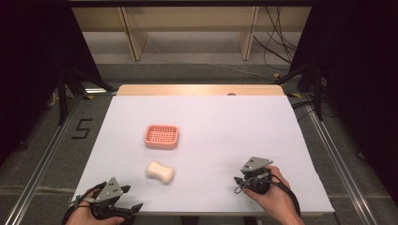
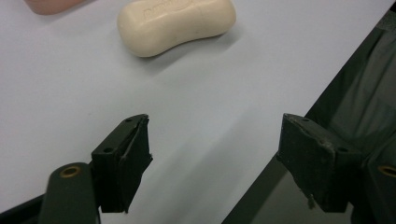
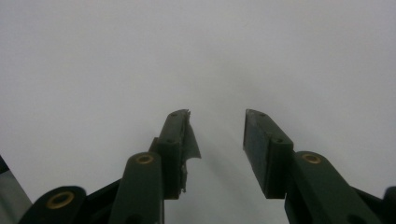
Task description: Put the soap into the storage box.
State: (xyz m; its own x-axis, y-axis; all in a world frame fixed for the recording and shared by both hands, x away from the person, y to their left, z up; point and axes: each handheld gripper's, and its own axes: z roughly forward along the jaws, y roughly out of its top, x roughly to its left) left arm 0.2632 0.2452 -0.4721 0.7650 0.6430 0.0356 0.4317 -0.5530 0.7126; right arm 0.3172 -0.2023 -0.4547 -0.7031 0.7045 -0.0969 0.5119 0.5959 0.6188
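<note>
Left hand-held gripper [image 2: 215, 154] spread & empty at desk [image 1: 263, 140] edge, soap [image 2: 176, 24] ahead nr pink dish [image 1: 162, 136]: go in low, straddle narrow waist, squeeze gently; right hand-held gripper [image 3: 217, 135] also apart, empty.

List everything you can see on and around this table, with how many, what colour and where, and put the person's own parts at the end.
soap bar: one, cream, on the white sheet near the front left, just in front of the dish and apart from it.
soap dish: one, pink, slotted base, left of the table's middle, nothing in it.
white sheet: one, covers most of the tabletop.
wooden tabletop: one, light wood, bare strip along the far edge.
cables: several, black, on the floor beyond the table at right.
left tool: one, black, at the front left edge, jaws wide open with nothing between them.
right tool: one, black, front right over the sheet, jaws apart with nothing between them.
hands: two, holding the tools at the near edge.
</note>
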